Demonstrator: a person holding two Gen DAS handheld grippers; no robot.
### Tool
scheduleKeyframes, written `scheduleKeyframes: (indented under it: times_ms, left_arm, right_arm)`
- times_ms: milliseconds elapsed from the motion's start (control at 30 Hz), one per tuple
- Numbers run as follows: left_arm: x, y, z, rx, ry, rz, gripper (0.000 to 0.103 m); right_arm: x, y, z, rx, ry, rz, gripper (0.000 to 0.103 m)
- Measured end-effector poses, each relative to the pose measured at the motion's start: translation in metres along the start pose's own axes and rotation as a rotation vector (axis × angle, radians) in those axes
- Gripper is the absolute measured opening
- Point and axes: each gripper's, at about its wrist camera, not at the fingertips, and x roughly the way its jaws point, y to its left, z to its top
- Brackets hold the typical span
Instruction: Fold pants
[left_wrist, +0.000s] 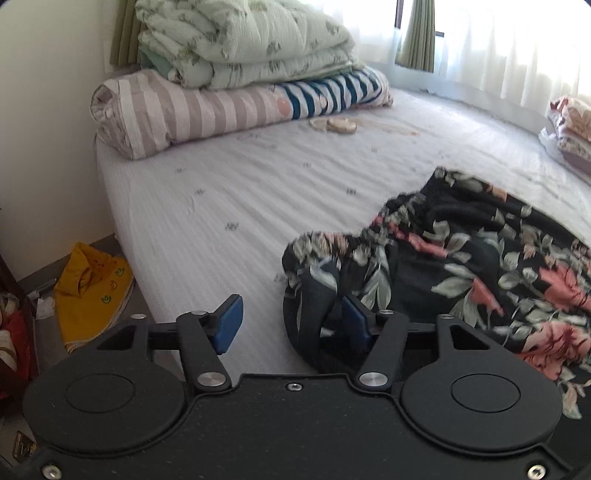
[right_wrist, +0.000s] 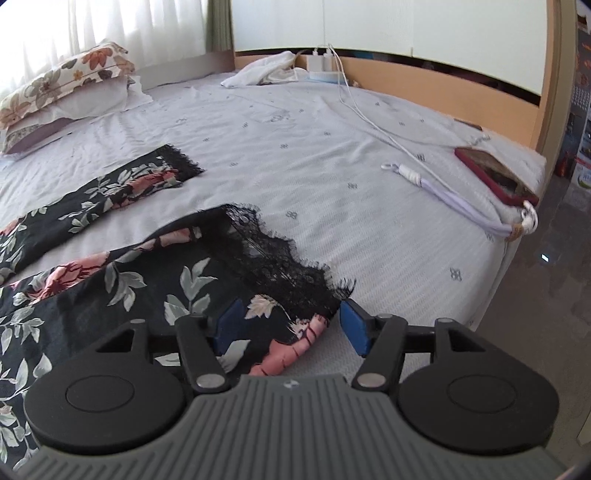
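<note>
Here, left hand-held gripper (left_wrist: 291, 325) agape at pants (left_wrist: 461, 266) waistband; right hand-held gripper (right_wrist: 284, 326) likewise astride hem.

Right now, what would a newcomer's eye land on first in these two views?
The black floral pants with lace cuffs, spread across the pale bed sheet. The left gripper stands open at the waistband, the right gripper open over a lace-trimmed leg end. Next come the folded bedding stack by the wall and a red phone near the bed's far corner.

pants (right_wrist: 122, 288): black, showing pink flowers, grey-green leaves, black lace hems
bed sheet (right_wrist: 314, 155): pale lilac-white, tiny grey motifs
phone (right_wrist: 495, 173): red
</note>
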Motion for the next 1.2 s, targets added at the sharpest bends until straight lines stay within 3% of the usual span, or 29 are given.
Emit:
scheduleKeyframes:
  times_ms: [33,100,167,300,433,600,833,1000,1200]
  left_arm:
    - [-0.004,-0.001,0.003,0.006,-0.015,-0.006,0.062]
    - [-0.012,-0.003,0.011,0.017,-0.042,-0.032,0.079]
    - [-0.021,-0.006,0.019,0.02,-0.069,-0.073,0.09]
    - [-0.032,-0.022,0.038,0.047,-0.098,-0.156,0.099]
    - [-0.032,-0.046,0.059,0.081,-0.088,-0.218,0.1]
    - [-0.019,-0.073,0.084,0.092,-0.035,-0.312,0.103]
    - [0.022,-0.11,0.108,0.092,0.031,-0.333,0.103]
    - [0.066,-0.141,0.118,0.08,0.088,-0.333,0.103]
    - [0.126,-0.174,0.125,0.0,0.223,-0.295,0.103]
  right_arm:
    - [-0.004,0.003,0.002,-0.011,-0.009,0.004,0.078]
    - [-0.014,0.009,0.008,-0.024,-0.028,0.022,0.082]
    - [-0.023,0.016,0.017,-0.03,-0.042,0.055,0.087]
    - [-0.037,0.033,0.037,-0.045,-0.047,0.153,0.093]
    - [-0.041,0.054,0.061,-0.065,-0.052,0.219,0.102]
    - [-0.03,0.083,0.09,-0.079,-0.043,0.247,0.103]
    - [0.02,0.114,0.126,0.02,0.032,0.273,0.103]
    - [0.061,0.138,0.145,0.057,0.063,0.232,0.103]
    - [0.107,0.176,0.161,0.064,0.087,0.216,0.103]
